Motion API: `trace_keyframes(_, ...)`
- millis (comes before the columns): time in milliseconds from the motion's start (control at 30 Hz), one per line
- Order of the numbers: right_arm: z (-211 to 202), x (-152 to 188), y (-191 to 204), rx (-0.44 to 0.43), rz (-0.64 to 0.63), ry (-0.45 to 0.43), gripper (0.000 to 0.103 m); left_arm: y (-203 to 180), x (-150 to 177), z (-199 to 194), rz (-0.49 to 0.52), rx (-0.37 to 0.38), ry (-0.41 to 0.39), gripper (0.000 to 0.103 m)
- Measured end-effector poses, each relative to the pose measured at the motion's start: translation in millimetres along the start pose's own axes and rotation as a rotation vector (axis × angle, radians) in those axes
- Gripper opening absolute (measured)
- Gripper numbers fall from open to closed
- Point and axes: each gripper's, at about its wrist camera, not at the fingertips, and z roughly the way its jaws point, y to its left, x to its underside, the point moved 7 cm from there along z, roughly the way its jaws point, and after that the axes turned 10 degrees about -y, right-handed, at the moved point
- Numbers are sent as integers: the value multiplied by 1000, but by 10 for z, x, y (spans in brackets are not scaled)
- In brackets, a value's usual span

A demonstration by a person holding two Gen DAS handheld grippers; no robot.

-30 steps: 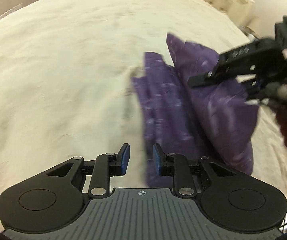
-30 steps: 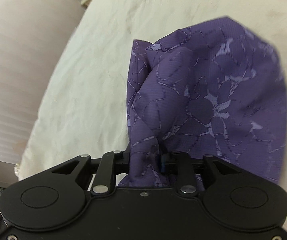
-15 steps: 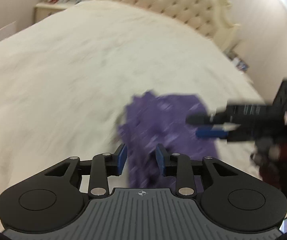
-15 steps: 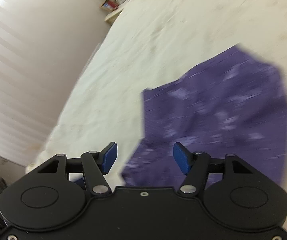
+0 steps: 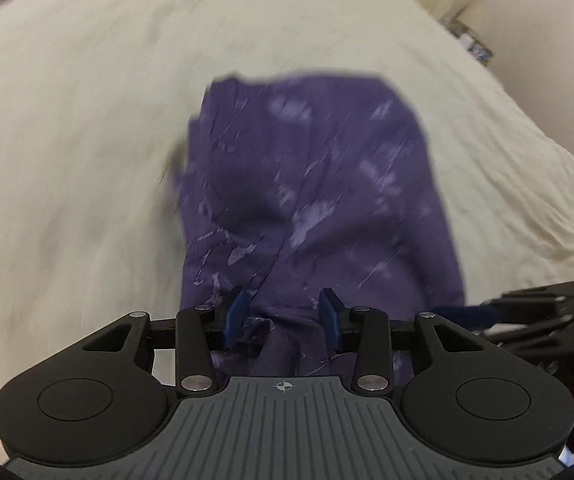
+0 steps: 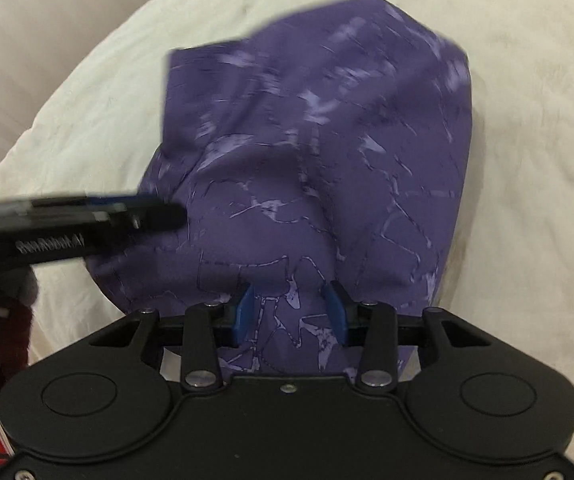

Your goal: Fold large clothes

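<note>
On the cream bedspread point(image 5: 87, 140) a purple garment point(image 5: 307, 184) lies in a folded, roughly rectangular heap, printed with pale lilac streaks and thin dark cracked lines; its cloth looks thin and woven, with soft creases and a darker hollow near the middle. In the right wrist view the same garment point(image 6: 327, 152) fills the centre, its far edge straight and its near part bunched toward the camera.

The left gripper point(image 5: 283, 316) stands with its jaws partly apart, a moderate gap between the 2 blue pads point(image 5: 234, 312). Purple cloth shows in that gap and below it, but neither pad can be seen pressing on it, so it holds nothing that shows. The right gripper point(image 6: 290, 312) has its jaws spread about as far, with the garment's near edge lying between and under its blue pads point(image 6: 244, 310); again no pinch shows.

Each tool shows in the other's view: the right gripper point(image 5: 535, 312) reaches in from the right edge at the garment's near corner, and the left gripper point(image 6: 87, 224) comes in from the left, its black tip over the cloth's left side, blurred.

The bedspread point(image 6: 527, 80) is matte, lightly wrinkled and rounds off toward its edges.
</note>
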Motion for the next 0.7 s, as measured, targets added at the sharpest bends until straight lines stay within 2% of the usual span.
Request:
trace_keyframes(200,85,-5,6,-24,6,36,48,52,147,36,-26,-20,42,39)
trace_keyframes(367,38,-182,-63,-71,41,61,48,71,258,88,-69,-39,84,40)
trace_keyframes(567,-236,-962,-212,-66,50,-194,51,171,383,169,-192,-36,113,49)
trace_keyframes(700,-45,-1454,-296,-14,16,-253,52,198,384,174,-204,-41,118,49)
